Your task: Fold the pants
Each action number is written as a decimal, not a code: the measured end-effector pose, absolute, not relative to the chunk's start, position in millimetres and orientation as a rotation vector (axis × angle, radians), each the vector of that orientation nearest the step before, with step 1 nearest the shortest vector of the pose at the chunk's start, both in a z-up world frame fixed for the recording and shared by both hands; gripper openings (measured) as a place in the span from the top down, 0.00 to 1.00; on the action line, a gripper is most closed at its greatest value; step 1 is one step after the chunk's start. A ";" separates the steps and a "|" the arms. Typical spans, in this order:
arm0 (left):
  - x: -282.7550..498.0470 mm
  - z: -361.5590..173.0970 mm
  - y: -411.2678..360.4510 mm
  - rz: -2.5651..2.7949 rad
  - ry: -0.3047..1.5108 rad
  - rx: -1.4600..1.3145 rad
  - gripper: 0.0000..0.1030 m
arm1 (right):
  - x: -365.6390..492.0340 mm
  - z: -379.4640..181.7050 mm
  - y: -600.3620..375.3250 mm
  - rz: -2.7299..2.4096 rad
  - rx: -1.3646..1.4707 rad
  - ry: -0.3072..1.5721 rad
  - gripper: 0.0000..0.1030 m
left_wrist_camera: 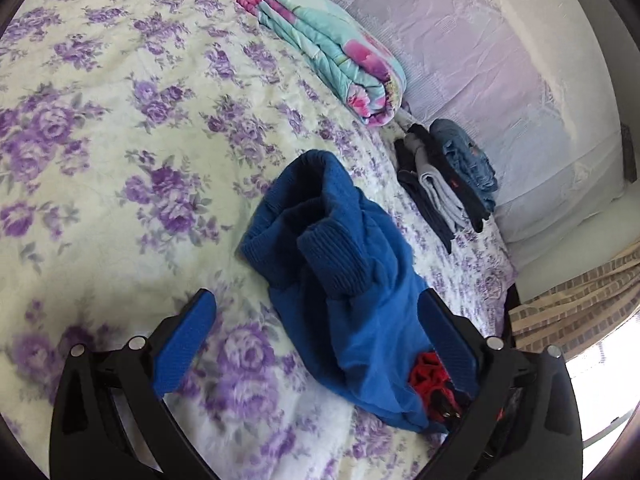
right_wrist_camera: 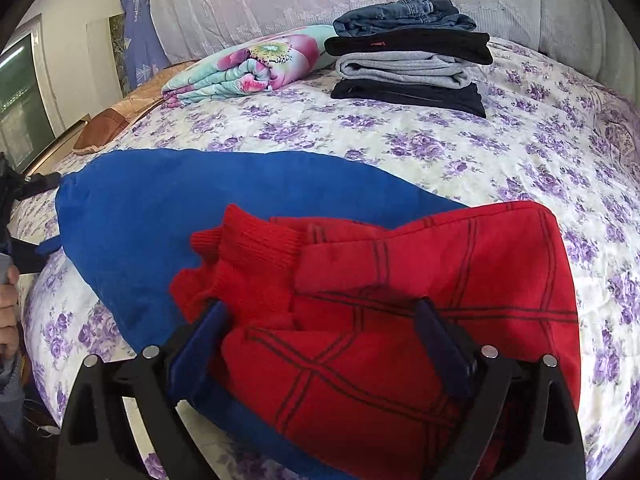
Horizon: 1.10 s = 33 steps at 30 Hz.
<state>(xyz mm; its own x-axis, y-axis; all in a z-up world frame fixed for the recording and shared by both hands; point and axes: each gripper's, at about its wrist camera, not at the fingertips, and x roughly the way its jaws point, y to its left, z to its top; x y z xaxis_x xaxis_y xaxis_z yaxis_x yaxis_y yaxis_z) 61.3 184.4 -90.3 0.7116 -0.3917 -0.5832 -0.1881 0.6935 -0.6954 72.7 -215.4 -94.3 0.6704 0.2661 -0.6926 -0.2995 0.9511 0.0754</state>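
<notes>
Straddling the red cloth, the right gripper gapes, as does the left gripper; closing now risks pinching the blue pants underneath too.

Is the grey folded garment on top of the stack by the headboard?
No, the folded jeans top the stack; the grey garment lies third from the top, between two dark pieces.

Bedspread open leftward; folded stack and quilt block the far side.

Blue pants: matt fleecy cloth, ribbed cuffs; bedspread: soft printed cotton.
</notes>
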 end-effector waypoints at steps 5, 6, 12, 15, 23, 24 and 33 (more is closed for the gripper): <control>84.4 -93.6 183.4 -0.151 0.777 -0.820 0.05 | 70.9 -91.9 -216.0 0.321 -0.040 0.774 0.07; 87.1 -95.5 183.5 -0.155 0.781 -0.832 0.06 | 71.0 -91.9 -215.9 0.321 -0.038 0.774 0.07; 87.7 -103.1 189.3 -0.202 0.767 -0.910 0.46 | 71.4 -92.1 -216.1 0.327 -0.030 0.777 0.06; 85.8 -103.7 192.9 -0.215 0.752 -0.934 0.54 | 71.7 -92.3 -216.2 0.328 -0.029 0.778 0.05; 72.8 -56.2 172.1 -0.230 0.679 -0.763 0.63 | 49.4 -62.9 -233.5 0.303 0.050 0.610 0.06; 70.5 -47.7 166.2 -0.228 0.667 -0.731 0.63 | 46.2 -56.4 -233.2 0.285 0.033 0.581 0.06; 55.5 -1.3 116.1 -0.255 0.603 -0.527 0.63 | 82.7 -97.4 -213.8 0.244 -0.093 0.795 0.03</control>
